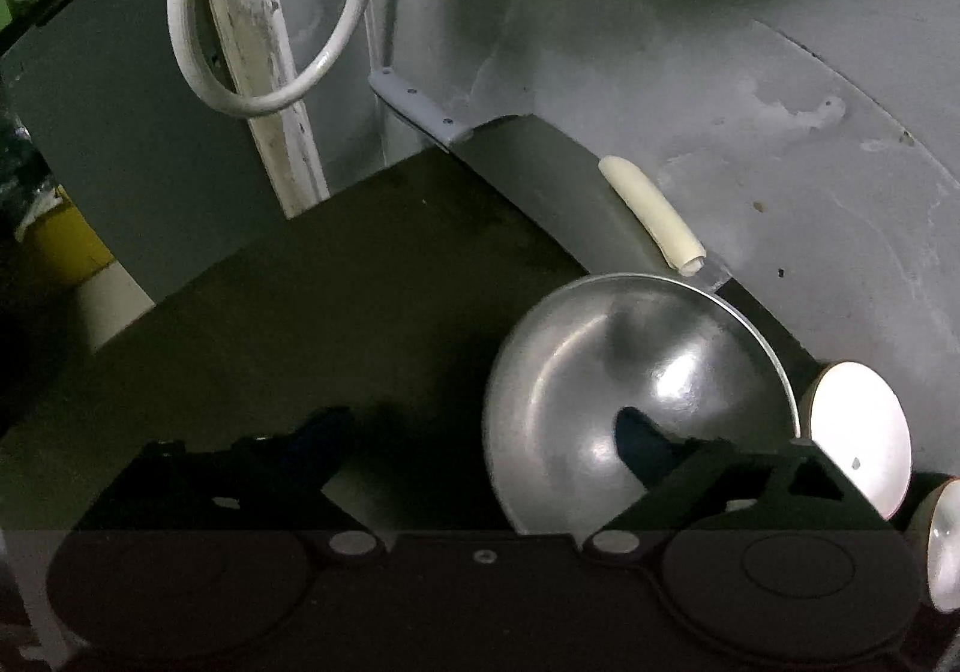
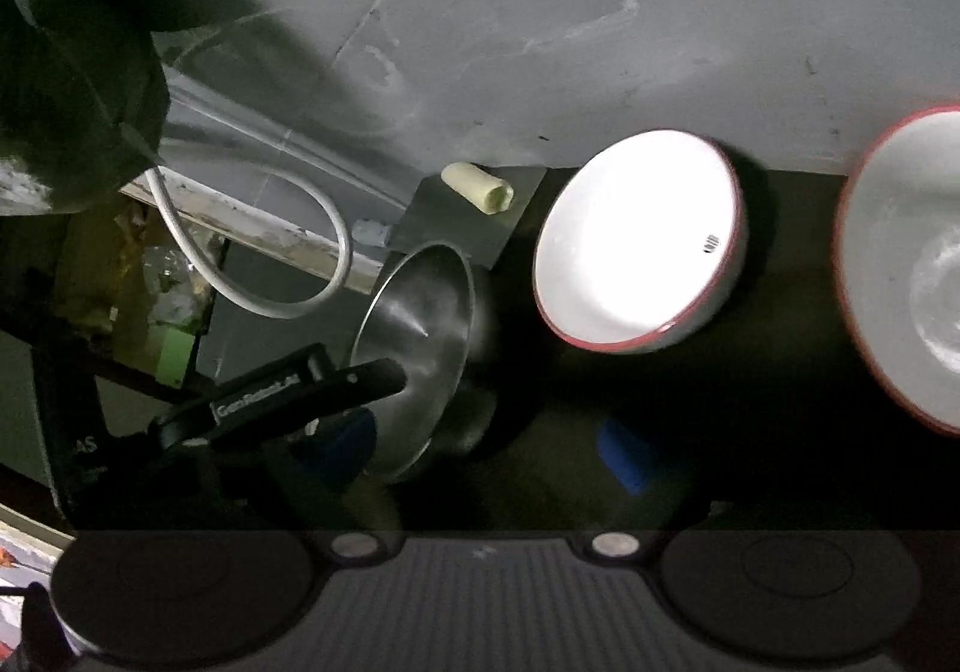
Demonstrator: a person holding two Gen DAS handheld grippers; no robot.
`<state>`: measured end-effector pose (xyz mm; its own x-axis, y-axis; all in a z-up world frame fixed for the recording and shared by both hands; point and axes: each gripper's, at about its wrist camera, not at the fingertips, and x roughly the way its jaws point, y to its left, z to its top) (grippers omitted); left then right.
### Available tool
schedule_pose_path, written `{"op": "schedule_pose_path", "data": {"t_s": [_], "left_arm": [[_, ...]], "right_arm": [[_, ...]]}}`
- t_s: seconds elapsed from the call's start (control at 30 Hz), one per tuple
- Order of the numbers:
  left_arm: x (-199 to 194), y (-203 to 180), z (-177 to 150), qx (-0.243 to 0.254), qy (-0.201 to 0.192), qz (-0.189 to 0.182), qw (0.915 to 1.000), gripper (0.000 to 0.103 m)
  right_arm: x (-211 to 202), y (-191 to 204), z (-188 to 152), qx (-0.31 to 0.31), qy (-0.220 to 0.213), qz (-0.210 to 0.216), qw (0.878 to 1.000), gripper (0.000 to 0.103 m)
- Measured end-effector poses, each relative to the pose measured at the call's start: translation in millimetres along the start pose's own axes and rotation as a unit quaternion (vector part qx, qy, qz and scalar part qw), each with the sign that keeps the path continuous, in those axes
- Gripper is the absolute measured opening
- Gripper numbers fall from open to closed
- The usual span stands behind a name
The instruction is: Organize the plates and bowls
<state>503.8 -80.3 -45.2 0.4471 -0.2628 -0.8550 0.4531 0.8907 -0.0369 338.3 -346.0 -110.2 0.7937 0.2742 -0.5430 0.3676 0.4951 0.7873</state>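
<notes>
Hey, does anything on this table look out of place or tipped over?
Yes: the steel bowl is tilted up on its side, not flat like the white bowl, with a left gripper finger inside its rim.

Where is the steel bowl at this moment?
The steel bowl stands on the dark table, left of the nearer white bowl, below the cream tube; one finger of the left tool reaches inside it.

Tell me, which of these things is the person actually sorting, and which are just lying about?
Job in hand: steel bowl; white bowl with red rim; second red-rimmed bowl; left gripper, reaching into the steel bowl.

Lying about: white cable loop; cream tube.
</notes>
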Motion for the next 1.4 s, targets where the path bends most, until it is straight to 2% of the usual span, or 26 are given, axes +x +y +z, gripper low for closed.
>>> {"op": "schedule_pose_path", "data": {"t_s": [0.07, 0.13, 0.2, 0.23, 0.37, 0.4, 0.43, 0.6, 0.7, 1.0, 1.2, 1.3, 1.4], "left_arm": [[1.2, -1.7, -1.2, 0.0, 0.0, -0.002, 1.0, 0.082], [0.6, -3.2, -1.9, -0.007, 0.003, -0.005, 1.0, 0.073], [2.0, -3.3, -1.2, -0.018, 0.005, -0.01, 0.9998, 0.049], [3.8, -3.2, -0.8, -0.025, 0.01, -0.011, 0.9996, 0.043], [6.8, -1.1, -4.4, -0.047, 0.02, -0.03, 0.9982, 0.026], [5.6, -1.6, -6.0, -0.048, 0.016, -0.031, 0.9982, 0.024], [4.0, -1.2, -7.4, -0.051, 0.013, -0.032, 0.9981, 0.024], [-9.0, -0.1, -18.4, -0.062, -0.004, -0.046, 0.997, 0.015], [-24.0, -8.1, -30.0, -0.042, -0.021, -0.046, 0.9978, 0.014], [-79.1, -30.5, -81.3, -0.046, -0.076, -0.076, 0.9931, 0.014], [-126.3, -53.9, -131.9, -0.049, -0.101, -0.109, 0.9876, 0.014], [-145.8, -65.8, -161.1, -0.062, -0.093, -0.125, 0.9859, 0.014], [-158.4, -76.4, -193.1, -0.093, -0.071, -0.157, 0.9806, 0.014]], "right_arm": [[3.3, 2.4, 0.9, -0.001, 0.005, -0.005, 1.0, 0.074], [2.8, 3.1, 3.4, -0.004, 0.009, -0.003, 1.0, 0.061], [7.3, 4.8, 5.4, -0.003, 0.015, -0.007, 1.0, 0.056], [9.3, 4.7, 6.5, 0.0, 0.016, -0.005, 1.0, 0.054], [15.6, 7.1, 10.8, -0.008, 0.022, -0.007, 1.0, 0.045], [16.9, 8.6, 11.8, -0.011, 0.023, -0.006, 1.0, 0.038], [16.7, 9.9, 13.5, -0.018, 0.023, -0.004, 1.0, 0.032], [15.9, 10.0, 16.4, -0.033, 0.03, -0.01, 0.999, 0.027], [10.9, 8.8, 14.5, -0.049, 0.038, -0.016, 0.998, 0.025], [-46.3, 11.4, 1.8, -0.143, 0.026, -0.005, 0.989, 0.023], [-114.9, 13.1, -10.9, -0.236, 0.024, 0.012, 0.971, 0.023], [-150.6, 6.4, -17.2, -0.269, 0.052, 0.019, 0.961, 0.024], [-179.8, -5.4, -24.7, -0.292, 0.093, 0.011, 0.952, 0.024]]}}
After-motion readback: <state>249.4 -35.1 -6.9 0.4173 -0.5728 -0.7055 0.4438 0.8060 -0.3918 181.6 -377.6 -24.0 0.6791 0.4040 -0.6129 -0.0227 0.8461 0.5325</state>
